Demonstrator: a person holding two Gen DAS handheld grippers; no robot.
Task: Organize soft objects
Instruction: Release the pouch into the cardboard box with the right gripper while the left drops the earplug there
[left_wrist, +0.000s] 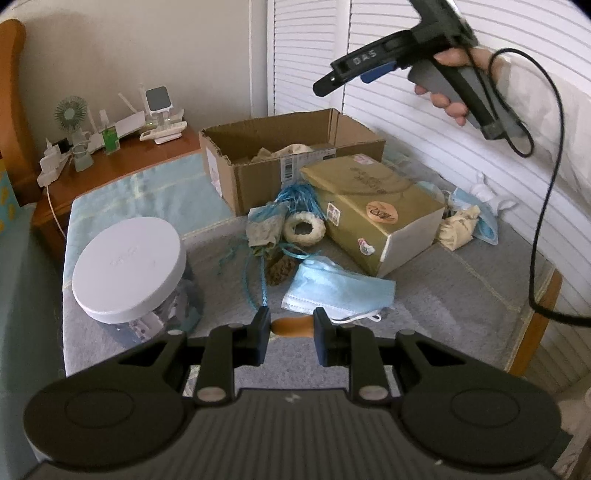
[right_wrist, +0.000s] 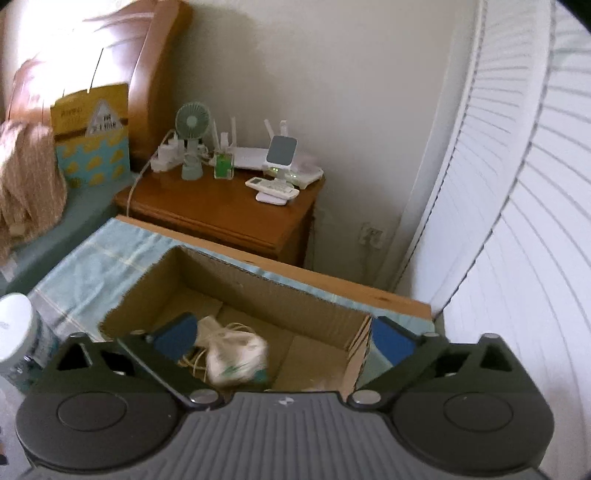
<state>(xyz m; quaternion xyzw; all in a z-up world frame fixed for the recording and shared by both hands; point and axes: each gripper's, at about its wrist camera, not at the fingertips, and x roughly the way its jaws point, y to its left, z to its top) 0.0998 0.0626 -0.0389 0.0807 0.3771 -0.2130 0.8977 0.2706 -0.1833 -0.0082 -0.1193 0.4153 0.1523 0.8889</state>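
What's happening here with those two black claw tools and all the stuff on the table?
A person is sorting soft odds and ends into a cardboard box. The right gripper hangs over the box with its jaws wide open, and a whitish cloth bundle lies inside below it. The left gripper is closed on a small brown piece. A blue face mask, a fuzzy ring and a gold box still sit on the grey cloth.

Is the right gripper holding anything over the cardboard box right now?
No, the right gripper hangs wide open above the cardboard box, and the pale pouch lies below on the box floor, clear of both pads.
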